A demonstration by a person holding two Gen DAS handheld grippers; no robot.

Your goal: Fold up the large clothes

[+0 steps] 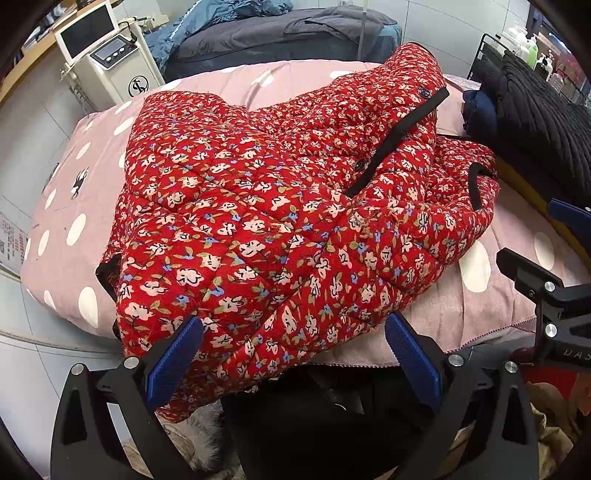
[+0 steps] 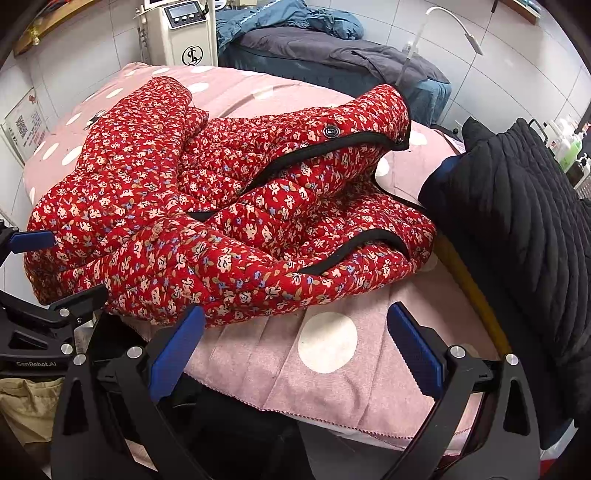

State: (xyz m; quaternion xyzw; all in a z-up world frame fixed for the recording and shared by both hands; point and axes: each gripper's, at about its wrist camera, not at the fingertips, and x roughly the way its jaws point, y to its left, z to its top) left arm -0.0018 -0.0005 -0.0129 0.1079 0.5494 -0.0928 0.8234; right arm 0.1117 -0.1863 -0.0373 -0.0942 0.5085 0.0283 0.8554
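Note:
A red quilted floral jacket (image 1: pixel 258 206) with black trim lies crumpled on a pink polka-dot bed cover (image 1: pixel 74 177). Its near hem hangs over the bed's front edge. My left gripper (image 1: pixel 293 347) is open, its blue pads on either side of that near hem, holding nothing. The jacket also shows in the right wrist view (image 2: pixel 207 221), with a cuff and black-edged opening toward the right. My right gripper (image 2: pixel 295 341) is open and empty over the bare bed cover (image 2: pixel 332 369), just right of the jacket's near edge. Each gripper shows at the edge of the other's view.
A black ribbed garment (image 2: pixel 517 206) and a dark blue one are piled at the bed's right side. A white machine with a screen (image 1: pixel 107 55) stands behind left. A second bed with grey and blue bedding (image 1: pixel 280 33) is behind.

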